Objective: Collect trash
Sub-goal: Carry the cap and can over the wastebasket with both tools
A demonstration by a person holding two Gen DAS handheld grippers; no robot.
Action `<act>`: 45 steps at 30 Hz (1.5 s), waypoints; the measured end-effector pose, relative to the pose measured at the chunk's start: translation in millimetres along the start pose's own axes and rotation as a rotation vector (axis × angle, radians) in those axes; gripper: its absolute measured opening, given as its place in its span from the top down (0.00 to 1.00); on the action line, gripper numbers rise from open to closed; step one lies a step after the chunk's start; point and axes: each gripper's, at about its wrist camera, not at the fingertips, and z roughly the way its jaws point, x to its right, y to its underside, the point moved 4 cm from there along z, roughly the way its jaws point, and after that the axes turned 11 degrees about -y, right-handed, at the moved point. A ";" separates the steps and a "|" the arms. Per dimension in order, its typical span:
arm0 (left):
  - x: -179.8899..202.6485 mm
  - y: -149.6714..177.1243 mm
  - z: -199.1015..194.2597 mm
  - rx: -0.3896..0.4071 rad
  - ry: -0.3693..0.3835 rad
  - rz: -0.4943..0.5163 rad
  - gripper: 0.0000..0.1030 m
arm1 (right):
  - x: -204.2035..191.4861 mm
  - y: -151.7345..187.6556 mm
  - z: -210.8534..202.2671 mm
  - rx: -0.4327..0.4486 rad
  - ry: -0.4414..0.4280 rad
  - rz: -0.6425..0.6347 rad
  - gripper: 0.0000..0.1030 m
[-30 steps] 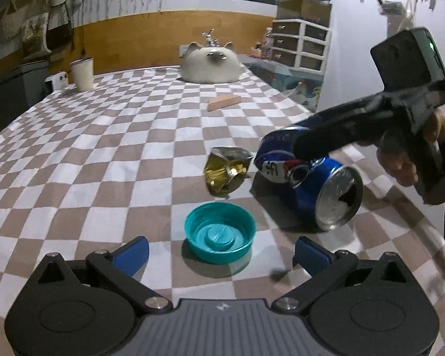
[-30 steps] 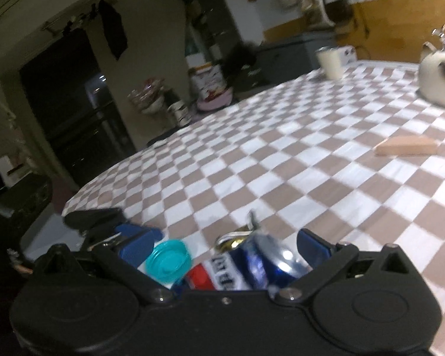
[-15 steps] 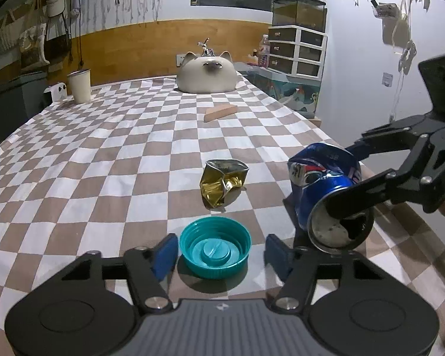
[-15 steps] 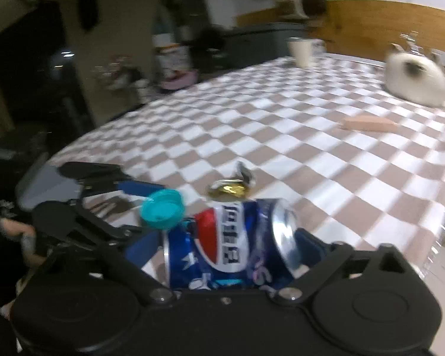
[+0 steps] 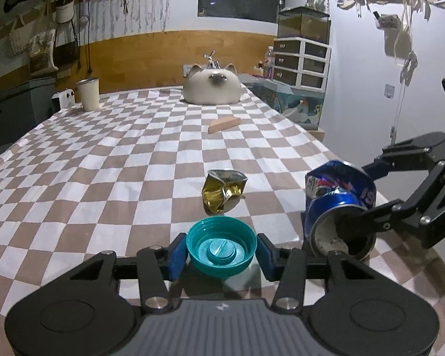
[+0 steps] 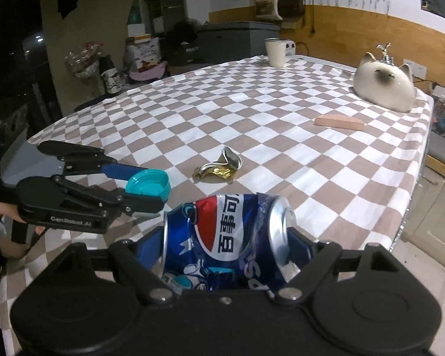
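Between the blue pads of our left gripper (image 5: 222, 252) sits the teal bottle cap (image 5: 221, 250), open side up; its jaws have just been closing and both pads now press its rim, so it is gripped, just above the checkered tablecloth (image 5: 118, 172) at the near edge. Our right gripper (image 6: 227, 243) has likewise been closing its jaws; they clamp the dented blue Pepsi can (image 6: 225, 237) end to end (its label faces the camera), the can lying crosswise between the fingers and, in the left wrist view, to the right of the cap, near the table's right edge. Just beyond the cap lies a crushed gold can (image 5: 224, 190), resting on the cloth, apart from both grippers; farther off lies a tan wedge-shaped block (image 5: 224, 125); at the far end sits a cat-shaped ceramic piece (image 5: 212, 87), and far left a pale cup (image 5: 88, 94).
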 end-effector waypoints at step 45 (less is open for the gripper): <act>144.3 -32.5 -105.7 0.267 0.023 -0.051 0.51 | -7.6 75.6 -188.4 0.395 0.272 0.175 0.21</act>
